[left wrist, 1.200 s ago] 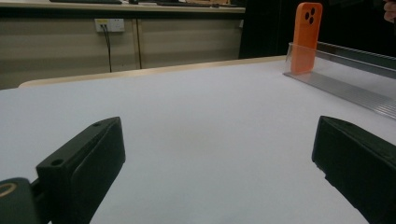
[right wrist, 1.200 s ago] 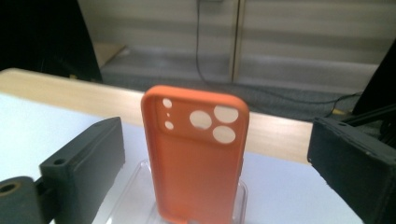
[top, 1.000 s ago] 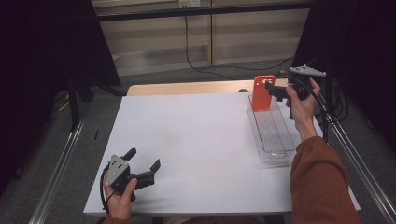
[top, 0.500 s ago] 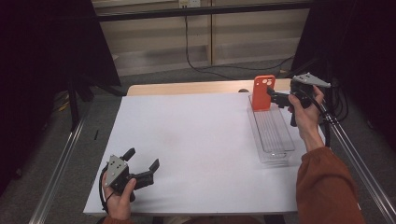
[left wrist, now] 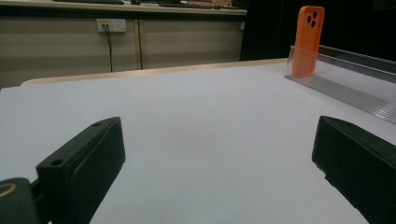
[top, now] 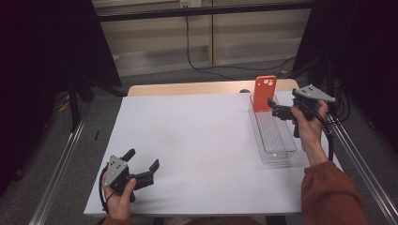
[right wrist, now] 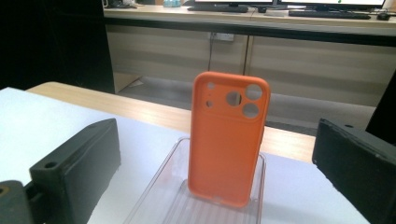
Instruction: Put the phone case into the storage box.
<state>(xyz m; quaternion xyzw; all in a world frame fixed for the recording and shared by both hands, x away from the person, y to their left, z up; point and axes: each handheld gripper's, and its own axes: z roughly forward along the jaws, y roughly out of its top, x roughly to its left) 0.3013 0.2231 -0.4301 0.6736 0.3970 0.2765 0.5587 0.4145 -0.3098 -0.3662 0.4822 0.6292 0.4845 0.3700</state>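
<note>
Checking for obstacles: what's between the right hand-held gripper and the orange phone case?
Nothing: the right gripper view shows only bare clear tray between the open right hand-held gripper and phone case.

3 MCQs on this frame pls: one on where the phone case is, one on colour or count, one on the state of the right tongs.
1. Where is the phone case?
A. Flat on the white table top
B. Standing at the far end of the clear tray
C. Held in the left tongs

2. What colour is the phone case?
A. Orange
B. Blue
C. Black

3. What state are the right tongs in?
A. Shut on the case
B. Shut on the tray wall
C. Open, holding nothing

Answers:
1 B: the right gripper view shows its lower edge inside the tray, case upright.
2 A: it is orange in all three views.
3 C: in the right gripper view the jaws stand wide apart on either side of the case, touching nothing. The left tongs are open too, low over the table.
</note>
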